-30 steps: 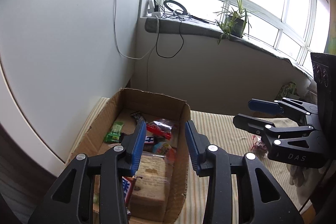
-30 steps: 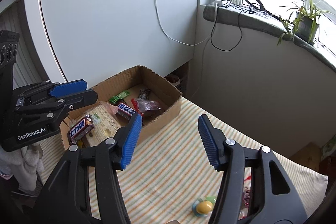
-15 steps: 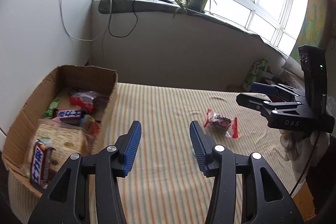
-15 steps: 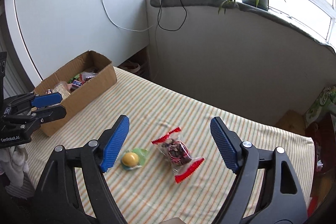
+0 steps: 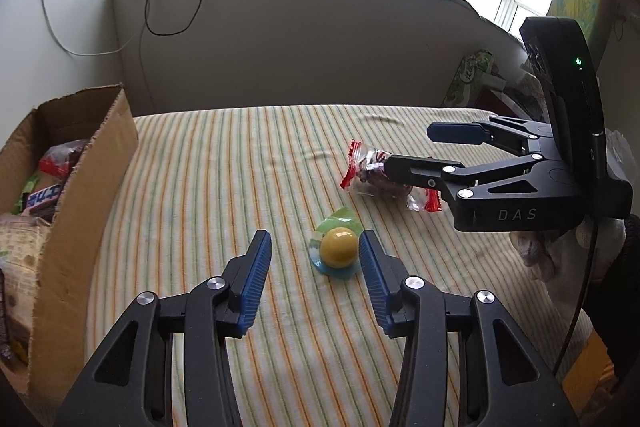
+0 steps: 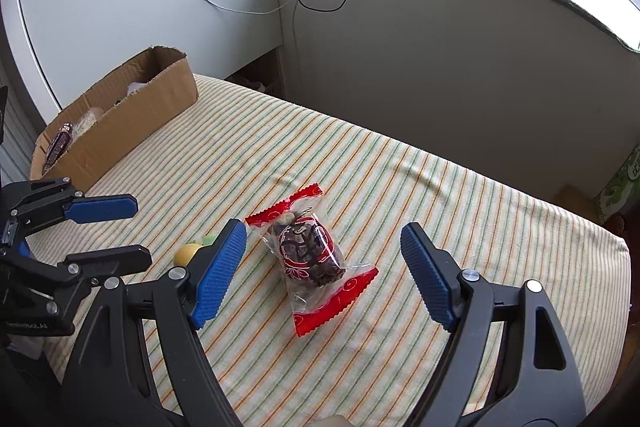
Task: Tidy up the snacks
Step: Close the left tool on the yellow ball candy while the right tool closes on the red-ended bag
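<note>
Left wrist view: my left gripper (image 5: 314, 253) is wide open, the yellow candy (image 5: 338, 248) just inside its right finger. My right gripper (image 6: 322, 259) gapes wide around the red-ended snack packet (image 6: 310, 253), not touching it; cardboard box (image 6: 132, 123) sits far left

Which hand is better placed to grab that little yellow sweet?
Left. Its open tongs already bracket the yellow sweet; the right tongs sit over the red-ended packet.

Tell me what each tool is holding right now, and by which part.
Nothing is held. The left tool is open around the yellow candy, and the right tool is open around the red-ended snack packet.
</note>
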